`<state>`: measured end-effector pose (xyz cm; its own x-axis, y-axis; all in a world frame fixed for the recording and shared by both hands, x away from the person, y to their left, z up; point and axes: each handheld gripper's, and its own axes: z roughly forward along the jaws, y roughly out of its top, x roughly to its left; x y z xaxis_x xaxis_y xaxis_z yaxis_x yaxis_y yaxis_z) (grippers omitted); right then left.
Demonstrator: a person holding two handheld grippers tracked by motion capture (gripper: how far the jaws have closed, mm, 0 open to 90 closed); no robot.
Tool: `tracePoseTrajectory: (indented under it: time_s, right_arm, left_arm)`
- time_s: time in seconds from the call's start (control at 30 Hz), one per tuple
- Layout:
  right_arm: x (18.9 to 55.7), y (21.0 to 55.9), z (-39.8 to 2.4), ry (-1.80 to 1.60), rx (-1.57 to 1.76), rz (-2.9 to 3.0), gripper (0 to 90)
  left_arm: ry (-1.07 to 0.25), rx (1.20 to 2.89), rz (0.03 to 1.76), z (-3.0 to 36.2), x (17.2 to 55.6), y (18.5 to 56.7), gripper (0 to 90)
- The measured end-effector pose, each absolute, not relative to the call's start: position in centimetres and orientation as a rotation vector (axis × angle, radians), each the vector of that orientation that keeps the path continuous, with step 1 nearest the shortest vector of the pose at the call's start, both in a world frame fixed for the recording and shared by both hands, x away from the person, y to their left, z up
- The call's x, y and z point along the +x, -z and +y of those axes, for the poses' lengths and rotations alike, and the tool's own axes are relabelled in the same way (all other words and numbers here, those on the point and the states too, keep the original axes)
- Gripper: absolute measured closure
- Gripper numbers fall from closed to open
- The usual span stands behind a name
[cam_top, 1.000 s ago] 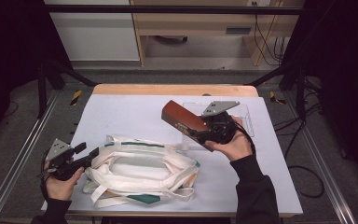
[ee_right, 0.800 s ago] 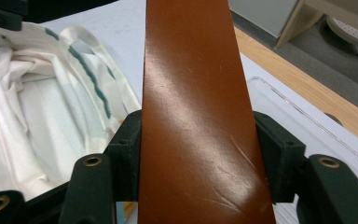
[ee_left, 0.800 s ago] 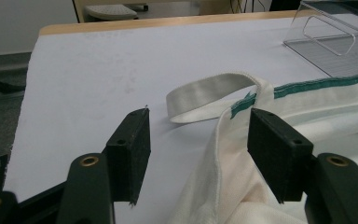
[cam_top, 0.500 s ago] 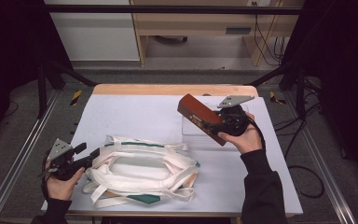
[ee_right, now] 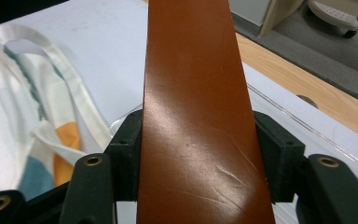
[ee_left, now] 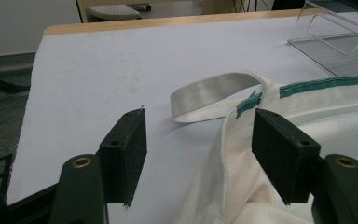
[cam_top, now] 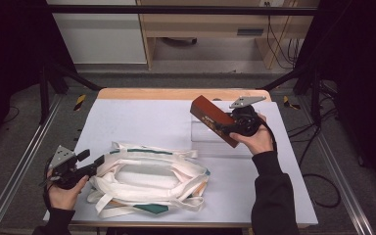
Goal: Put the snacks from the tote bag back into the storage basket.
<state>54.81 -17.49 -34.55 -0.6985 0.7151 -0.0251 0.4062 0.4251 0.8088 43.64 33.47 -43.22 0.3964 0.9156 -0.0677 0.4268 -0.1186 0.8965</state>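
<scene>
Brown box held aloft, cloth bag waiting below.

Right gripper (cam_top: 225, 128) clamped on the brown box (cam_top: 214, 120) at centre right — raised above the clear stand (cam_top: 210, 144), likely for carrying toward the bag (cam_top: 149, 178) at lower centre; left gripper (cam_top: 94, 164) spread apart at the bag's rim — probably to hold it open.

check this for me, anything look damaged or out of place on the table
Nothing is spilled or broken. The brown box clamped in the right gripper has light scuffs on its glossy face. The white tote bag lies rumpled with straps splayed, its edge between the left gripper's open jaws.
</scene>
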Motion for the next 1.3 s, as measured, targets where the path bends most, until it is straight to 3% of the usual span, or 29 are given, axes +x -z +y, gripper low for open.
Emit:
tracePoseTrajectory:
  time_s: [1.3]
  right_arm:
    - [59.9,38.1,-20.5,-1.096,0.980,2.330,43.5]
  left_arm:
    - [-0.651,1.738,1.193,33.5,43.8,43.6,35.6]
